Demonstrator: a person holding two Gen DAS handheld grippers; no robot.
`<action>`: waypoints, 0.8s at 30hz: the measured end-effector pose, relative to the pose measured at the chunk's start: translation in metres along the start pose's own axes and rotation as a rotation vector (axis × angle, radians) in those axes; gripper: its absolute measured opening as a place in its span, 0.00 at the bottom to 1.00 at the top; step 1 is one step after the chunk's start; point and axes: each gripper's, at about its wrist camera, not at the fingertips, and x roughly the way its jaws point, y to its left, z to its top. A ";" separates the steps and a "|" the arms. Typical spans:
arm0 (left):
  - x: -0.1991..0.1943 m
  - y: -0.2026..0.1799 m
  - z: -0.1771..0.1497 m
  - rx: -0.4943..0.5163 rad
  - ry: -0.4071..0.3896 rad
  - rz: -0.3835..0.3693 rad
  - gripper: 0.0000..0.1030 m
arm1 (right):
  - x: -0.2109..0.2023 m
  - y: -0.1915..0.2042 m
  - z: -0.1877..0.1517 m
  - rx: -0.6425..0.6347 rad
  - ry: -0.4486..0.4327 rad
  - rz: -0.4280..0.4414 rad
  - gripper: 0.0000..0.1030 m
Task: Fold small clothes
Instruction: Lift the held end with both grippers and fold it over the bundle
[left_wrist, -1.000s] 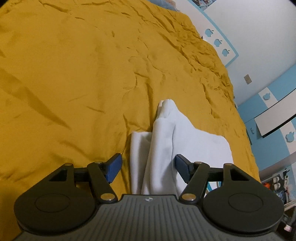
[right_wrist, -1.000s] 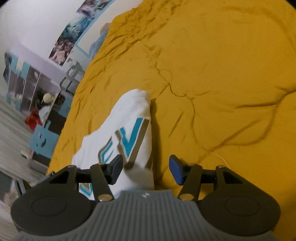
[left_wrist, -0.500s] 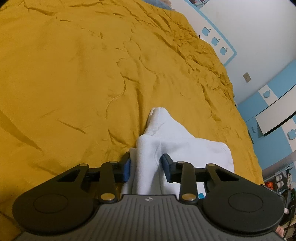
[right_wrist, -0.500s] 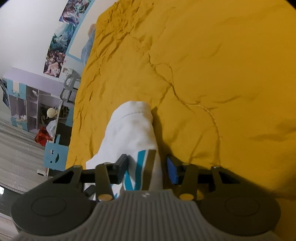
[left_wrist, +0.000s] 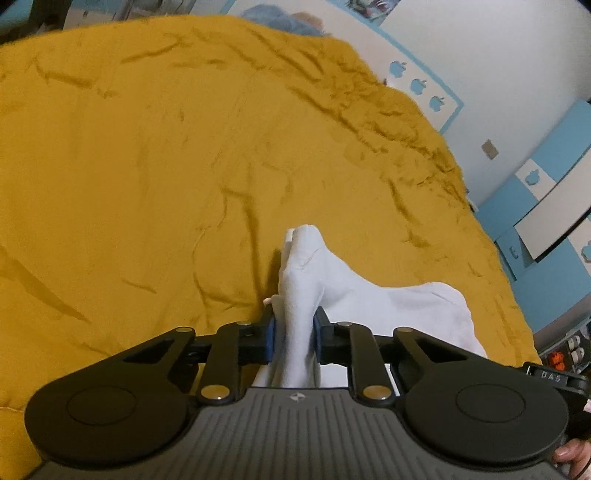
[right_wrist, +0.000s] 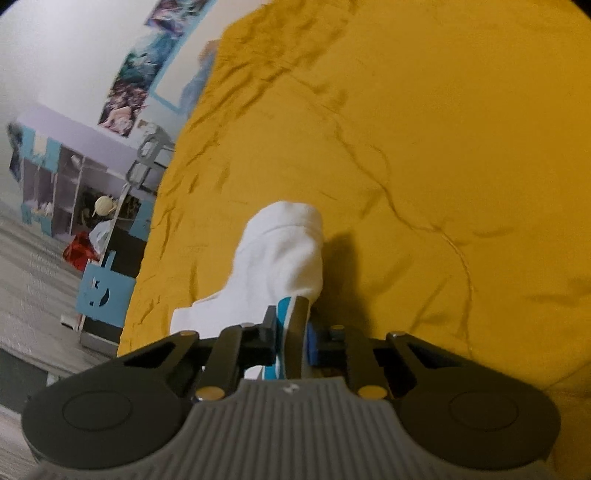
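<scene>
Both tongs pinch the white garment (left_wrist: 369, 299) near the lower centre of each frame: the left gripper (left_wrist: 294, 334) and the right gripper (right_wrist: 291, 334) each clamp a ridge. Lifting for the fold seems underway; next, carry both edges evenly across the yellow bedspread (left_wrist: 147, 166).

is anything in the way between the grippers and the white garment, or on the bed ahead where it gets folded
Nothing visible. The left gripper and the right gripper are each shut on a bunched fold of the white garment, and the yellow bedspread ahead shows only wrinkles.
</scene>
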 end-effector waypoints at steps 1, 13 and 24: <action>-0.006 -0.005 0.000 0.012 -0.012 -0.001 0.20 | -0.005 0.004 -0.001 -0.021 -0.009 0.005 0.09; -0.104 -0.055 -0.022 0.120 -0.234 0.011 0.20 | -0.093 0.071 -0.024 -0.183 -0.138 0.109 0.08; -0.203 -0.098 -0.054 0.136 -0.405 -0.085 0.20 | -0.210 0.112 -0.069 -0.281 -0.275 0.234 0.08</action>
